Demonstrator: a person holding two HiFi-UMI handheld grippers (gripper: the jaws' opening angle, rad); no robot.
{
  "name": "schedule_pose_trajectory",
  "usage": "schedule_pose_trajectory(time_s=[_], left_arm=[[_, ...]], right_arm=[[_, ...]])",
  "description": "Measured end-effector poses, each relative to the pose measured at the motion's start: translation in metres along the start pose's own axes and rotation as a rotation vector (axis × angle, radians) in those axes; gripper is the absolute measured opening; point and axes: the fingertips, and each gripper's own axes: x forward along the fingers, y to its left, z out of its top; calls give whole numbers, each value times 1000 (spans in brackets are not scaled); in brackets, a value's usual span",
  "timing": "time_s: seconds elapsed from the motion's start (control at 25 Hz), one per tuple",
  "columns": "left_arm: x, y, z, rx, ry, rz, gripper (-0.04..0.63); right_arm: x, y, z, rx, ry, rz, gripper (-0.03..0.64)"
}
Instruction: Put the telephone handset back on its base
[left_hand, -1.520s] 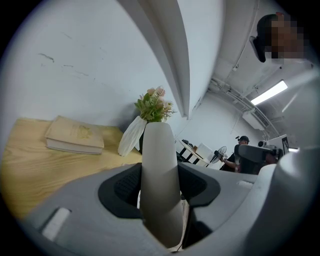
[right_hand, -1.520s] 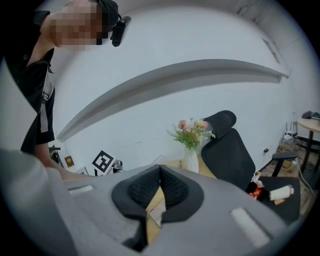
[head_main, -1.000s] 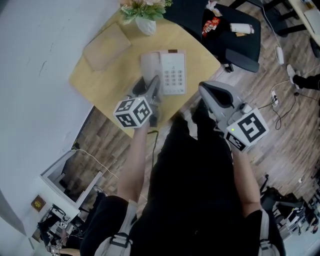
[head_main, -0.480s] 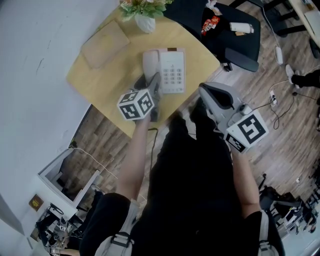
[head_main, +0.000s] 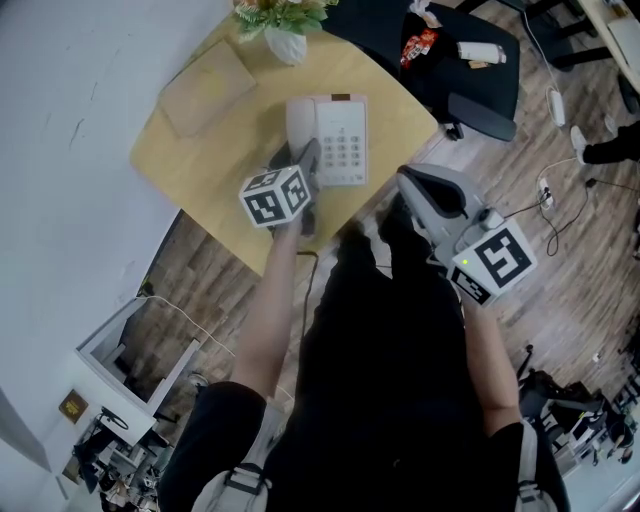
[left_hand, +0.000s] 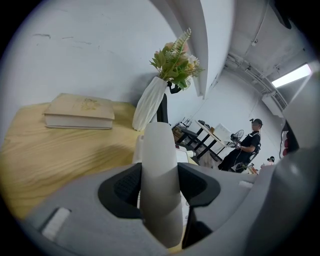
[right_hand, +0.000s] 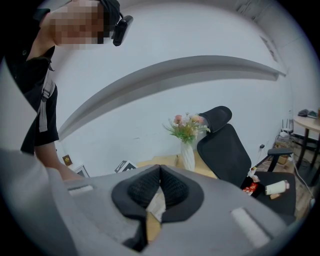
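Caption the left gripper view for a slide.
Left gripper shut on the white handset; wooden table, book and vase beyond.

Head view hangs high, staring steeply down on the table (head_main: 200, 160). Left gripper view skims low over the near edge, handset (left_hand: 159, 185) filling its foreground, facing the book (left_hand: 80, 111) and vase (left_hand: 149, 104) at the far edge. Right gripper view sits back off the corner by the chair (right_hand: 225, 145), facing vase and chair. All three catch the vase.
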Motion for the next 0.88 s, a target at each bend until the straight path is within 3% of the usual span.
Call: schedule_pose_trajectory(time_s=[0.88], left_arm=[[16,12,-14,32,54,58,219]], right_arm=[[-7,-7,-4,13,2,-18,2]])
